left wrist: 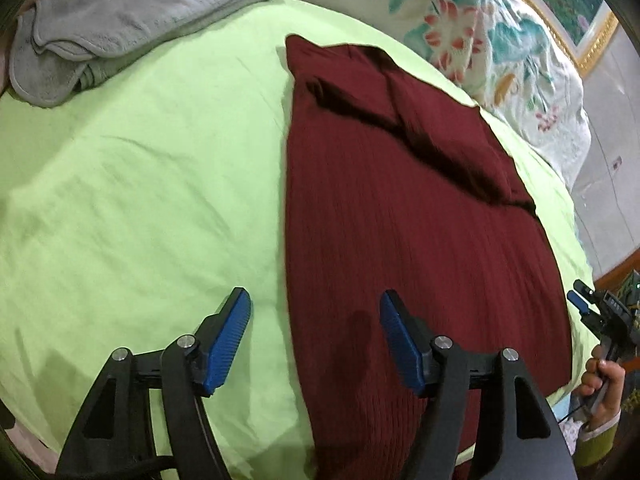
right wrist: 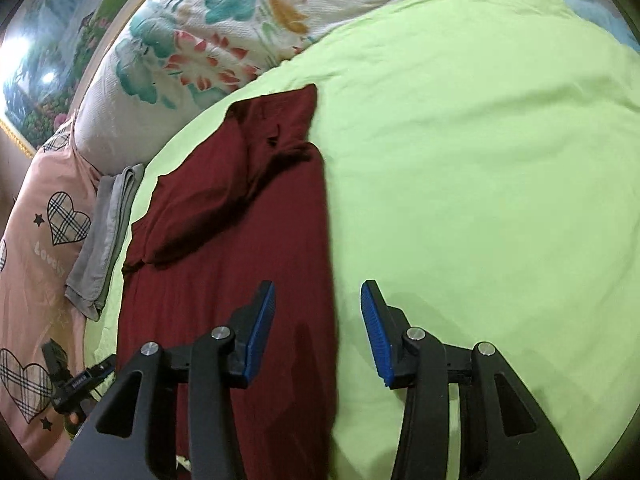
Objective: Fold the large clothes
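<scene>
The maroon garment [left wrist: 420, 240] runs off the bottom edge under my arms (its near hem unseen); the framed picture [left wrist: 560, 4] is cropped.

The garment [left wrist: 420, 220] is dark maroon with a fine ribbed pattern. It lies on a plain lime-green bed sheet [left wrist: 140, 180]. A towel [left wrist: 120, 28] at the bed's edge is pale grey. The quilt [right wrist: 224, 36] is white with teal leaves, coral-red flowers and orange touches. A bedcover [right wrist: 36, 216] is pink, printed with plaid hearts and small black stars. Each tool, left tool [left wrist: 316, 336] and right tool [right wrist: 318, 330], is black with blue ridged pads [right wrist: 374, 328]. The picture frame [left wrist: 592, 36] is gold.
</scene>
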